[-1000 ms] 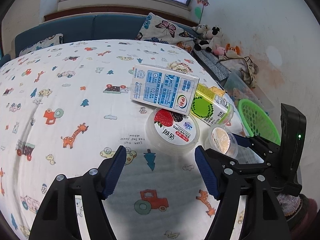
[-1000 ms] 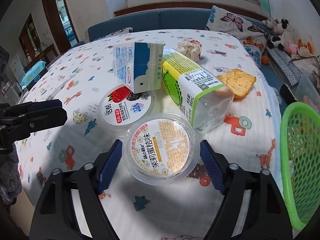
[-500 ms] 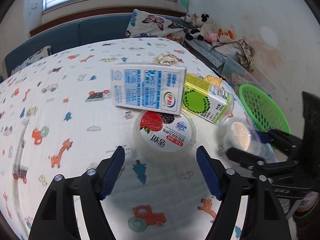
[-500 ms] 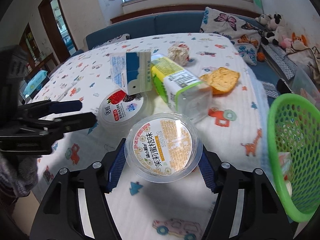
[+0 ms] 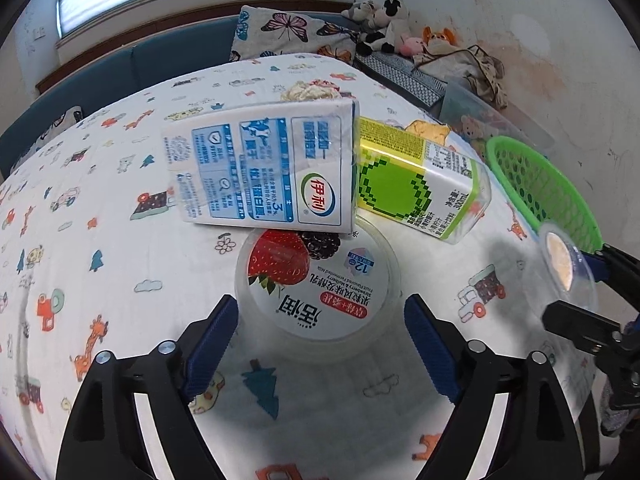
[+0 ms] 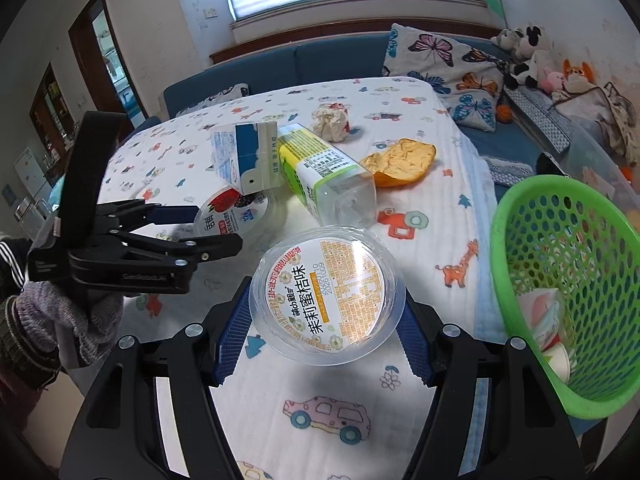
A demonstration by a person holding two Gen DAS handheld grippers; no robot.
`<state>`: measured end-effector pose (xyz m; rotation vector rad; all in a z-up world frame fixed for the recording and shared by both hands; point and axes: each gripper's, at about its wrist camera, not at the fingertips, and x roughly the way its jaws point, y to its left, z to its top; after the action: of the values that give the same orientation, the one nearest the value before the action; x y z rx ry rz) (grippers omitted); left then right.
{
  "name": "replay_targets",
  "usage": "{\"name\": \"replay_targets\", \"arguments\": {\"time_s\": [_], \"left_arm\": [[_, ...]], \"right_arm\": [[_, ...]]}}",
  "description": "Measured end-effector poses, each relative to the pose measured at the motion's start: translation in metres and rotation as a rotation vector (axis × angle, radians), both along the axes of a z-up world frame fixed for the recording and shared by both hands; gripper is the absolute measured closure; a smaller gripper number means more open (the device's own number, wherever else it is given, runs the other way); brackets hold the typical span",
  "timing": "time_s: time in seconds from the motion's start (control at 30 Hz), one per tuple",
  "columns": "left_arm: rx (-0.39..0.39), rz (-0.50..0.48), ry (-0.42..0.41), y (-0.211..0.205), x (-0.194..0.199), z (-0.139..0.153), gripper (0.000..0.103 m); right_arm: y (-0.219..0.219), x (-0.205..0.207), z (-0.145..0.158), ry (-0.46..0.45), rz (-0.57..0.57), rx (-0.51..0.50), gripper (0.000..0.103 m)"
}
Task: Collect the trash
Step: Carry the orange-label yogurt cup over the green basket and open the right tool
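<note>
Two pickups are under way. The orange-labelled cup (image 6: 326, 294) is clamped in the right gripper (image 6: 326, 320), the green basket (image 6: 560, 280) at three o'clock. The left gripper (image 5: 320, 332), jaws opening, straddles the strawberry cup (image 5: 318, 288) untouched; closing is needed next.

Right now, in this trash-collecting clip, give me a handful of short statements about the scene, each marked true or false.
1. The right tongs grip the clear tub with the orange label. True.
2. The left tongs are clamped on the strawberry yogurt cup. False: their jaws are opening and straddle the cup without pressing on it.
3. The blue and white milk carton lies partly over the strawberry yogurt cup. True.
4. The green basket holds nothing. False: some pale paper cups lie in it.
5. The crumpled paper ball sits inside the green basket. False: it lies on the printed cloth behind the cartons.
</note>
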<state>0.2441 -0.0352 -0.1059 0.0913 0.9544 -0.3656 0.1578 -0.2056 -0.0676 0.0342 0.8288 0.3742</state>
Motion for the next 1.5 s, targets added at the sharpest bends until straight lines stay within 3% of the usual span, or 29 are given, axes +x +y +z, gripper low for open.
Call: {"name": "replay_targets", "arguments": {"time_s": [0.3,0.8,1.5], "left_arm": [[0.040,-0.012,-0.002,-0.007,0.008,-0.006,0.017],[0.040,-0.013,-0.030,-0.008,0.009,-0.008,0.016],[-0.034,0.012,-0.015,0.012,-0.043,0.007,0.017]], "right_arm": [[0.000,0.000,-0.004,0.012,-0.009,0.008,0.036],[-0.006,-0.004,-0.006,0.018,-0.028,0.015,0.036],[-0.028,-0.019,0.004,-0.004,-0.069,0.033,0.036]]}}
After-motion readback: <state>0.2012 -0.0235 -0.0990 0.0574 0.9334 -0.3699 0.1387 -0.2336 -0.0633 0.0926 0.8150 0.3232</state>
